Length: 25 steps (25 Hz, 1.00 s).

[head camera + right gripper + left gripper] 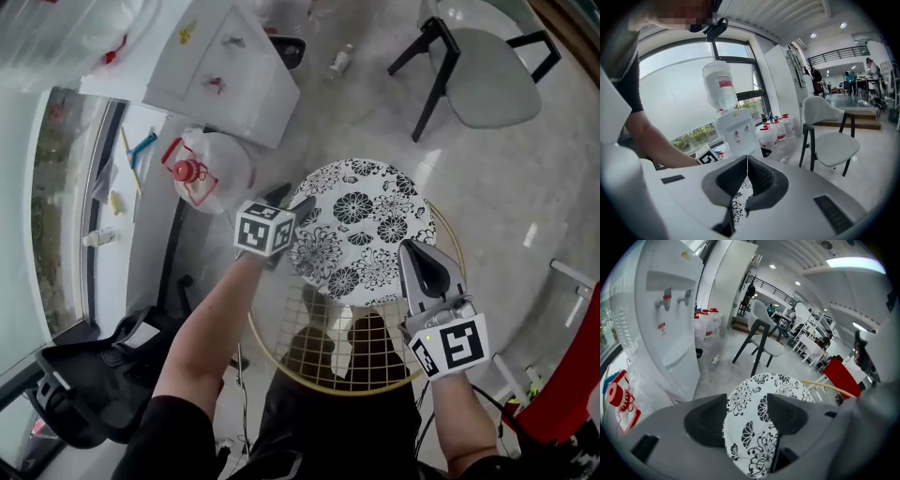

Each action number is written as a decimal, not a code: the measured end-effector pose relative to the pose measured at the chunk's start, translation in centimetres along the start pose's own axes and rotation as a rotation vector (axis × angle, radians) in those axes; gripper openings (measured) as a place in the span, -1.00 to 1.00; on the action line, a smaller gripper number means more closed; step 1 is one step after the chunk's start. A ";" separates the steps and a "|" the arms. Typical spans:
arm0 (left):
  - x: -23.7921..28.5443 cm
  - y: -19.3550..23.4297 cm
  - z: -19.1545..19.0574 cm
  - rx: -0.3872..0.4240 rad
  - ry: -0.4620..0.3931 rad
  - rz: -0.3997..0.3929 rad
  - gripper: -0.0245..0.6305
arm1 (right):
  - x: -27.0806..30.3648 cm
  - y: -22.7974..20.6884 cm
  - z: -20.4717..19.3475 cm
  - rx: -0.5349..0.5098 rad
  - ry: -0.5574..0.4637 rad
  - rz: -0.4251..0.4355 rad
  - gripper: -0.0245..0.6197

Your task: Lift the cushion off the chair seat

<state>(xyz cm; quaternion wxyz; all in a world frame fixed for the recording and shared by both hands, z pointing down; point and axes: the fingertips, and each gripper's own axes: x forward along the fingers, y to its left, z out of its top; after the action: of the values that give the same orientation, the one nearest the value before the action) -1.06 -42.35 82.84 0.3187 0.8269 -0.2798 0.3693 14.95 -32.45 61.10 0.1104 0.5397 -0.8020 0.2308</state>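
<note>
A round white cushion (361, 230) with black flowers lies on the seat of a gold wire chair (281, 361). My left gripper (289, 199) hangs at the cushion's left edge, open. In the left gripper view the cushion (754, 427) shows between the spread jaws of that gripper (747, 404), and I cannot tell whether the pads touch it. My right gripper (424, 261) is at the cushion's near right edge, shut, its jaw tips together. In the right gripper view the tips of that gripper (746, 161) meet, and a strip of the cushion (739, 201) shows below them.
A white water dispenser (225, 66) stands to the far left, with water bottles (187, 172) beside it. A grey chair with black legs (487, 75) is at the far right. A black office chair (84, 375) sits near left. My legs (337, 356) show under the wire seat.
</note>
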 end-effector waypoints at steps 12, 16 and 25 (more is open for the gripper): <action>7.4 3.2 -4.1 0.096 0.178 0.072 -0.03 | 1.6 -1.1 -4.1 -0.016 0.022 0.025 -0.89; 8.7 3.6 -5.5 0.139 0.241 0.066 0.00 | 1.2 -0.6 -4.2 -0.026 0.009 0.045 -0.89; 9.8 4.3 -6.6 0.145 0.363 0.054 0.00 | 0.5 -1.2 -5.7 -0.018 0.015 0.043 -0.89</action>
<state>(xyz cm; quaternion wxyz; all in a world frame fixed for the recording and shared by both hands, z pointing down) -1.26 -42.49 95.42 0.2937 0.7596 -0.2124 0.5401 15.45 -30.46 66.61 0.1162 0.5194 -0.8148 0.2296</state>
